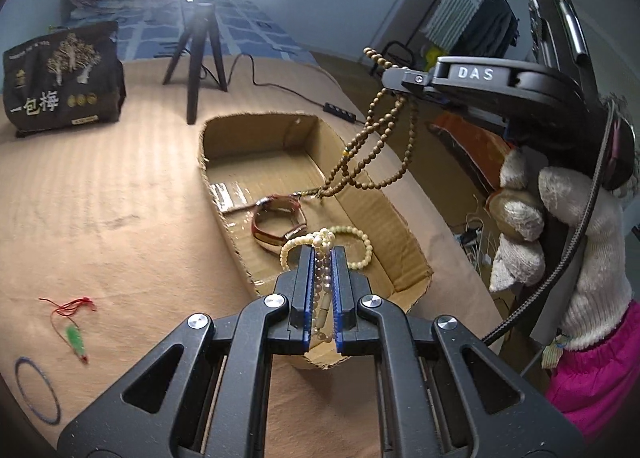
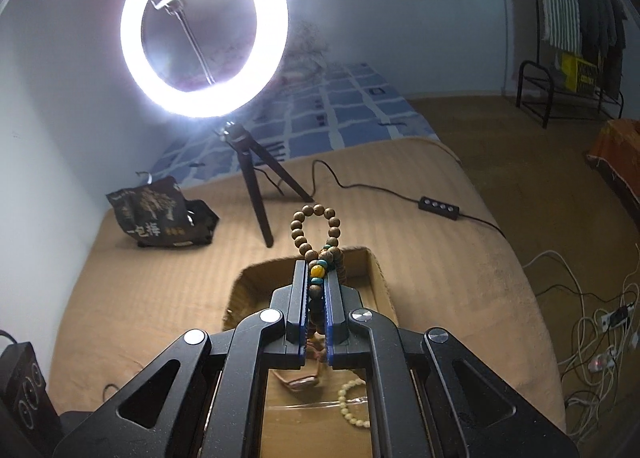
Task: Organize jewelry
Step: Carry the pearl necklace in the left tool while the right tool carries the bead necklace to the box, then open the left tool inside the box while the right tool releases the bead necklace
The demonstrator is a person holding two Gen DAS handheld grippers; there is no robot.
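Left gripper [image 1: 323,254] clamped on pearl strand [image 1: 322,290], over the cardboard box [image 1: 404,217]. Right gripper [image 2: 317,270] clamped on wooden bead necklace [image 2: 316,234], dangling above box. Inside box: one watch [image 1: 278,223], one cream bracelet [image 1: 360,246].

Three bead strands [image 1: 376,145], one watch [image 1: 278,223], one box [image 1: 408,254].

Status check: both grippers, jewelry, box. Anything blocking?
Left gripper shut on pearl strand. Right gripper shut on wooden beads, hanging over cardboard box. Watch, cream bracelet inside. Nothing blocking.
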